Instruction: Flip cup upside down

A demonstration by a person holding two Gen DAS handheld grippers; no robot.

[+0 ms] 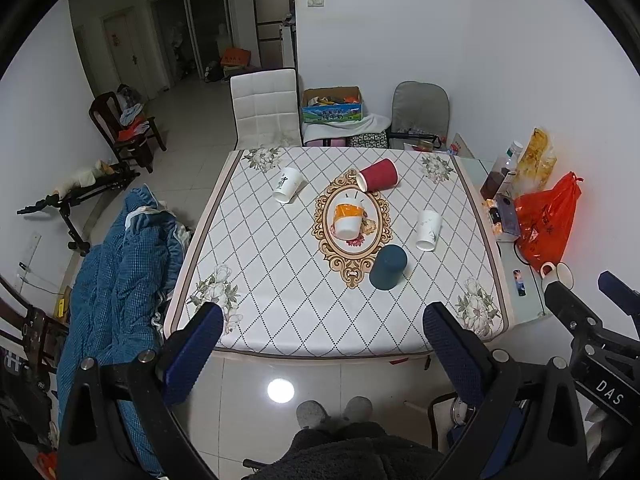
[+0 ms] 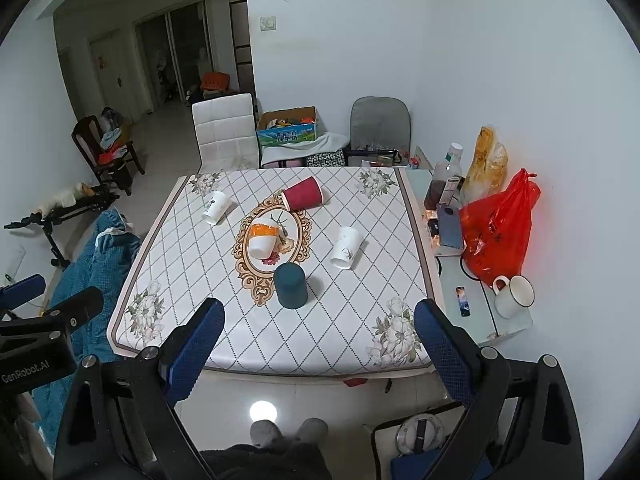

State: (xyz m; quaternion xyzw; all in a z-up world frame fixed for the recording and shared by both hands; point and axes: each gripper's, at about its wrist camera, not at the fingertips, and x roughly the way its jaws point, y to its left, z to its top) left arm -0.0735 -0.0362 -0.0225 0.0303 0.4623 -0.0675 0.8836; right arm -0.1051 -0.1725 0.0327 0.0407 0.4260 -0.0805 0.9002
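Several paper cups stand or lie on the table (image 1: 280,312) with the diamond-pattern cloth. A red cup (image 1: 378,175) (image 2: 302,196) lies on its side at the back. A white cup with black script (image 1: 287,185) (image 2: 216,207), an orange-and-white cup (image 1: 348,221) (image 2: 263,238), a white cup (image 1: 428,230) (image 2: 346,248) and a dark teal cup (image 1: 388,267) (image 2: 291,285) stand mouth down. My left gripper (image 1: 322,326) and my right gripper (image 2: 318,320) are both open and empty, held above the floor in front of the table's near edge.
A side shelf (image 2: 476,312) on the right holds a red plastic bag (image 2: 498,228), bottles, a phone box and an enamel mug (image 2: 514,296). A blue quilt (image 1: 116,280) lies left of the table. Chairs and a cardboard box (image 1: 332,104) stand behind it.
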